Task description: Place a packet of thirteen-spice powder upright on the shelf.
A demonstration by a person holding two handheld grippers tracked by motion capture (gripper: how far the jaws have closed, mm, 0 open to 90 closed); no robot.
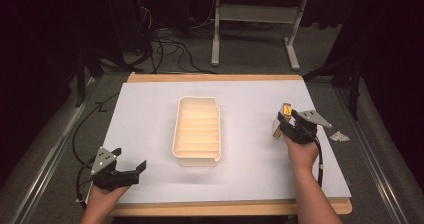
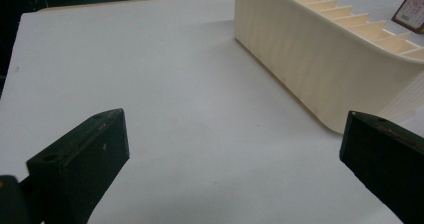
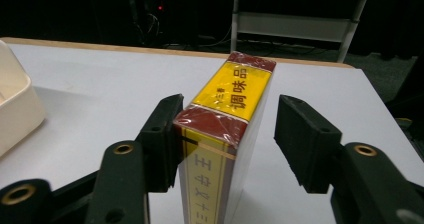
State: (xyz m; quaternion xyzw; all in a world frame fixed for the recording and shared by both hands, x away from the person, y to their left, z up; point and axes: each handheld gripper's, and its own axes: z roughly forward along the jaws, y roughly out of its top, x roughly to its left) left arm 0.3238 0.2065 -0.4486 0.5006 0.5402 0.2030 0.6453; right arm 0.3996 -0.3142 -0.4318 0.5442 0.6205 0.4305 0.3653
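Left claw [image 1: 131,170] sat at the desk's [image 1: 150,114] near-left corner, held in the person's left hand [image 1: 102,196], jaws spread wide with nothing between them. In the left gripper view the two black jaws framed bare white desk surface [image 2: 150,84], with the tray's long side wall [image 2: 310,59] running off ahead on the right.

Right claw [image 1: 281,121] was near the desk's right edge, about halfway back, held in the person's right hand [image 1: 301,154]. Its jaws were partly open around a box [image 1: 284,116]. In the right gripper view the box [image 3: 225,134] stood upright on a narrow edge between the jaws: left jaw touching its side, right jaw clear of it with a visible gap. So not clamped. The box was dark red and yellow with Chinese print on the yellow top panel and looked shrink-wrapped. Whether its bottom rested on the desk couldn't be told.

The cream tray [image 1: 178,129] sat mid-desk, long axis running near to far, well apart from both claws. It had ribbed dividers across the inside and a notch at its far-right corner. No contents seen in it.

A small crumpled white scrap [image 1: 340,136] lay just off the desk's right edge. Beyond the far edge: dark floor, cables [image 1: 170,49], and a light-coloured stand frame [image 1: 255,14].
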